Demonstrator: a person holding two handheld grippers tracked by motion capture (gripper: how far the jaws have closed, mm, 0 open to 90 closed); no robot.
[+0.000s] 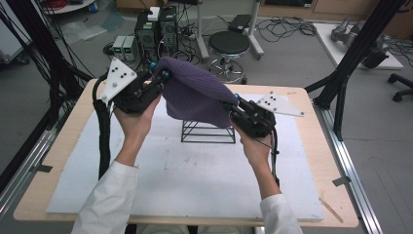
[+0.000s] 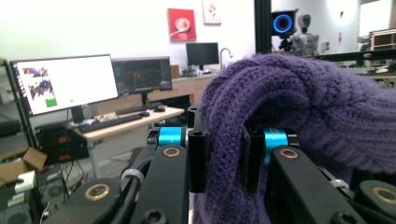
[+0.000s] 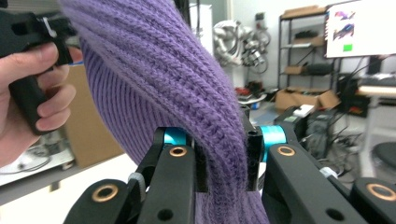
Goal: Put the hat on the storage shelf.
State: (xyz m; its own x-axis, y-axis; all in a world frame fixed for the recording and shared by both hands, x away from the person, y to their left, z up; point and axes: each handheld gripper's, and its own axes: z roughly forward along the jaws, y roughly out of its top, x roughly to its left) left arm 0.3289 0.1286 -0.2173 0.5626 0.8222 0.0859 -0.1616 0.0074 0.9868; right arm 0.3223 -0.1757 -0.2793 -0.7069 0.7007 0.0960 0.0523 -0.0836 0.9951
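A purple knitted hat (image 1: 195,92) hangs stretched between my two grippers above the table. My left gripper (image 1: 163,77) is shut on the hat's upper left edge, and in the left gripper view the knit (image 2: 289,93) is pinched between the black jaws of that gripper (image 2: 223,154). My right gripper (image 1: 232,105) is shut on the hat's lower right edge; in the right gripper view the ribbed fabric (image 3: 163,65) runs down between the jaws of that gripper (image 3: 226,156). Under the hat stands a black wire frame (image 1: 207,131), partly hidden by it.
A white mat (image 1: 185,170) covers most of the wooden table (image 1: 311,161). Black frame posts (image 1: 355,48) rise at the right and left. A stool (image 1: 228,45) and computer boxes (image 1: 156,29) stand on the floor beyond the table.
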